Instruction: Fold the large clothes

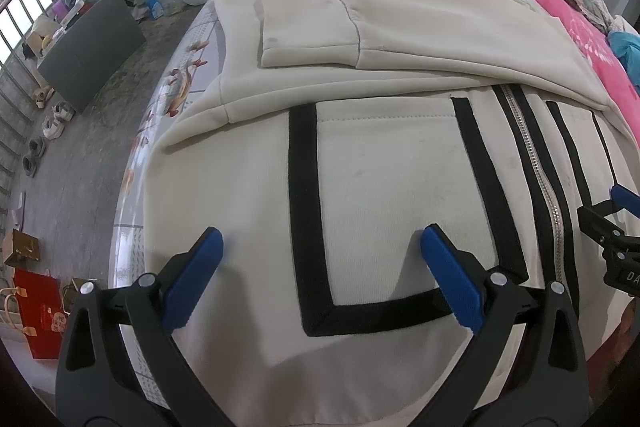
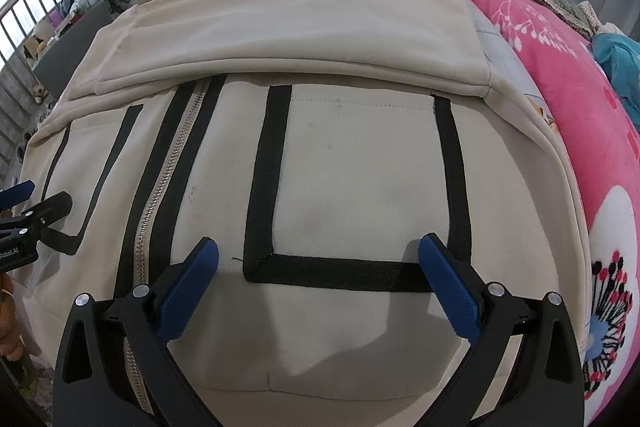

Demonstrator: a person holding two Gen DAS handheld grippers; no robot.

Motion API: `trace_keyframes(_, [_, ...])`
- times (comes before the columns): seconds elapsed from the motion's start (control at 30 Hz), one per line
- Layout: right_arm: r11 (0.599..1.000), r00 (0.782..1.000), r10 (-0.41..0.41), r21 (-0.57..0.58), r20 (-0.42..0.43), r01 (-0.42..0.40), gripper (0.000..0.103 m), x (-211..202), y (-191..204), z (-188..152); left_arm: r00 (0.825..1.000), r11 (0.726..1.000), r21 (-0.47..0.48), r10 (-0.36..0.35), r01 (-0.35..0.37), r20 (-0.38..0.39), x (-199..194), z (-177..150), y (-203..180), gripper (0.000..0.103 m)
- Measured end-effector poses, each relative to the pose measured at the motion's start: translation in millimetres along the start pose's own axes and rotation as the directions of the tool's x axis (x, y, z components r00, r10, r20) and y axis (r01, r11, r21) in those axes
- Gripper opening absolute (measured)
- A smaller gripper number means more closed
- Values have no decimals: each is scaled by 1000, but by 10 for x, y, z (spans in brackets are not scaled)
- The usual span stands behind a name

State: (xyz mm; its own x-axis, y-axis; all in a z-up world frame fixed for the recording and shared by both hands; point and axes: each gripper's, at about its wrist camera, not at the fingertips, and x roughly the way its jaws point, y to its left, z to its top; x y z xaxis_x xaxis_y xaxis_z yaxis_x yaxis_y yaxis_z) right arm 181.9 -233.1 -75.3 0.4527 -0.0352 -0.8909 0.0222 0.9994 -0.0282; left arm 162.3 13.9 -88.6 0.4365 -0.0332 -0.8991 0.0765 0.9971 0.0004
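Note:
A cream zip-up jacket [image 1: 380, 167] with black stripes lies front-up on the bed, both sleeves folded across its chest [image 2: 288, 39]. A silver zipper [image 1: 536, 163] runs down its middle. My left gripper [image 1: 320, 239] hovers open over the jacket's left pocket near the hem, nothing between its blue fingers. My right gripper [image 2: 318, 247] stands open over the right pocket [image 2: 352, 179], also empty. Each gripper shows at the edge of the other's view: the right gripper [image 1: 616, 227] and the left gripper [image 2: 24, 215].
A pink flowered blanket [image 2: 580, 99] lies along the right side of the bed, with teal cloth [image 2: 616, 63] on it. The bed's left edge [image 1: 132, 195] drops to a concrete floor with shoes [image 1: 52, 119], a red bag [image 1: 36, 311] and a grey board [image 1: 92, 51].

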Motion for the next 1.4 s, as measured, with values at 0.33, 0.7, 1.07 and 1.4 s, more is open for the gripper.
trace_keyframes(0.33, [1000, 1000, 13, -28, -9, -13, 97, -78, 67, -4, 1000, 1000, 10, -7, 7, -6, 0, 8, 6, 96])
trace_keyframes(0.7, [988, 995, 99, -119, -16, -100, 97, -276, 396, -219, 1000, 1000, 16, -10, 10, -5, 16, 23, 16, 96])
trace_keyframes(1.07, [992, 997, 81, -99, -15, -82, 97, -169, 426, -299, 1000, 1000, 14, -8, 8, 2, 14, 7, 6, 96])
trace_keyframes(1.4, [994, 998, 69, -85, -4, -69, 97, -154, 444, -291, 1000, 999, 30, -19, 19, 15, -6, -15, 2, 96])
